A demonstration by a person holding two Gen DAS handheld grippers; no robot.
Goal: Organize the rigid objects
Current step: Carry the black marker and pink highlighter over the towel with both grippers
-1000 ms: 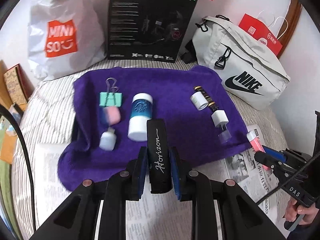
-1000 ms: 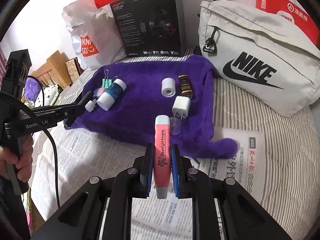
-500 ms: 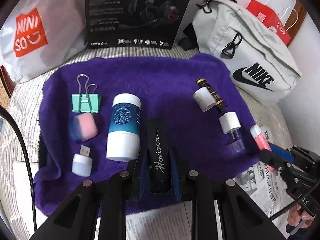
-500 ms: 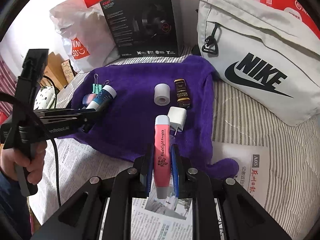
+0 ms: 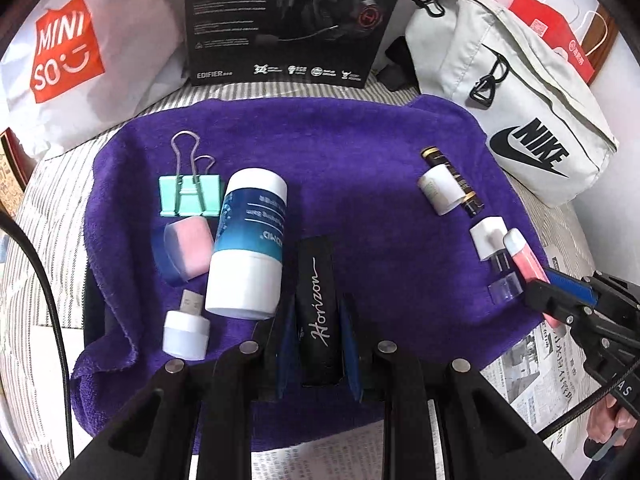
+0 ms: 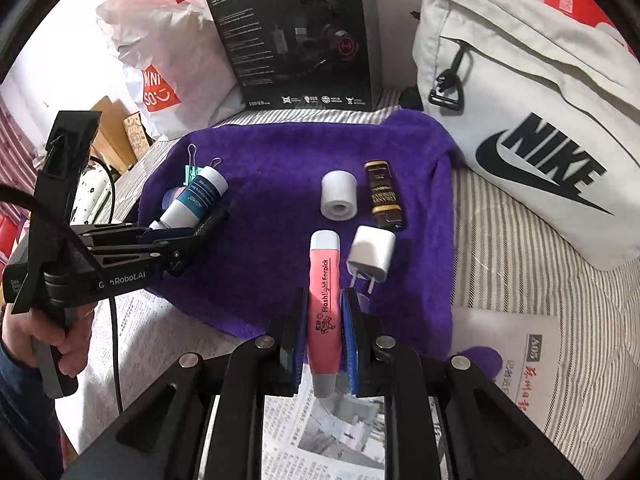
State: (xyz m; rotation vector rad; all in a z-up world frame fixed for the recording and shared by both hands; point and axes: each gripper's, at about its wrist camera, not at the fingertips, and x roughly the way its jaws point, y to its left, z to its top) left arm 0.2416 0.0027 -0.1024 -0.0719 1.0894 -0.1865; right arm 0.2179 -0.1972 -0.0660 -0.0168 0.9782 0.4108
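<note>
Purple towel (image 5: 352,152) carries the sorted items; the left gripper (image 5: 318,320) pinches a stiff black Horizon case (image 5: 318,300) low over it, the right gripper (image 6: 324,320) a light, slick pink earpick (image 6: 323,292) mid-barrel, beside the charger (image 6: 372,256).

Your striped bed (image 5: 48,216) carries a purple towel (image 5: 340,152), newspaper sheets (image 6: 516,344), a Nike bag (image 5: 520,120), a black box (image 5: 288,20) and a Miniso bag (image 5: 80,60).
</note>
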